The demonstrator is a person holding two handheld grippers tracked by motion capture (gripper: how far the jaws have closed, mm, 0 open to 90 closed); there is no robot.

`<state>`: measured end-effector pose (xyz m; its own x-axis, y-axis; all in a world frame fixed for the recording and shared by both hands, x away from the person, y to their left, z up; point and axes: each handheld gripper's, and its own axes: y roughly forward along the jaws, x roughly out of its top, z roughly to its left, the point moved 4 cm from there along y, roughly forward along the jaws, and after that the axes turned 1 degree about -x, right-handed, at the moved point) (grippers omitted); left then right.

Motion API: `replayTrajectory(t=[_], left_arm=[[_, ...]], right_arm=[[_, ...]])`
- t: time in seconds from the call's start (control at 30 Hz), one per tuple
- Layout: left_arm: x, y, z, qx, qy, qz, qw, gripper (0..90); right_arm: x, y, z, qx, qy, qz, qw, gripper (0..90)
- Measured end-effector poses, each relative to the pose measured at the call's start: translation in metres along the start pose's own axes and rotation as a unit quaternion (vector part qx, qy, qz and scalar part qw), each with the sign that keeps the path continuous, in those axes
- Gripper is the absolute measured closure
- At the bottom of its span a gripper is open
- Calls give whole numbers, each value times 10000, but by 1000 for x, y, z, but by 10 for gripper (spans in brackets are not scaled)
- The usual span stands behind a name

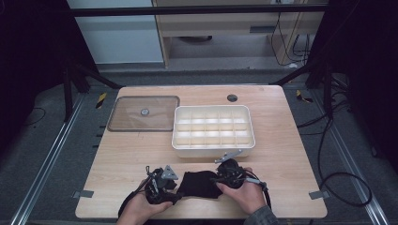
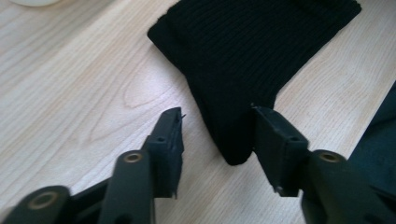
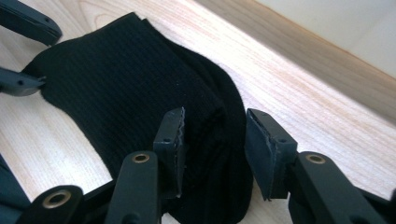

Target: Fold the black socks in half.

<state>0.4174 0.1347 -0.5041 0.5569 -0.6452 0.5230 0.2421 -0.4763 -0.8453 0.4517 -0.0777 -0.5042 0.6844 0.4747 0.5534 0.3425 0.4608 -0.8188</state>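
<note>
Black sock (image 1: 199,184): near table (image 1: 291,159) front edge.
Left gripper (image 2: 217,130): jaws open, straddling sock's tip.
Right gripper (image 3: 214,137): jaws open around sock's fold.

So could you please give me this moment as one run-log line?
left gripper: open, at sock's narrow end | right gripper: open, straddling sock's other end | sock: flat on table | divided bin: empty

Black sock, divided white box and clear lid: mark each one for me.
black sock (image 1: 199,183), high view, middle of the knit between the grippers.
divided white box (image 1: 213,149), high view, near wall.
clear lid (image 1: 124,115), high view, bare panel left of its knob.
</note>
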Motion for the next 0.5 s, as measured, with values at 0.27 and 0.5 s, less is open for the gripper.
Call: replayTrajectory(t=[0.27, 0.5], left_arm=[[2, 4, 0, -37, 125, 153, 9998, 774], [3, 6, 5, -92, 128, 165, 9997, 837]], right_arm=[[-2, 0, 6, 61, -139, 70, 9999, 727], [-1, -1, 6, 69, -167, 52, 9998, 750]])
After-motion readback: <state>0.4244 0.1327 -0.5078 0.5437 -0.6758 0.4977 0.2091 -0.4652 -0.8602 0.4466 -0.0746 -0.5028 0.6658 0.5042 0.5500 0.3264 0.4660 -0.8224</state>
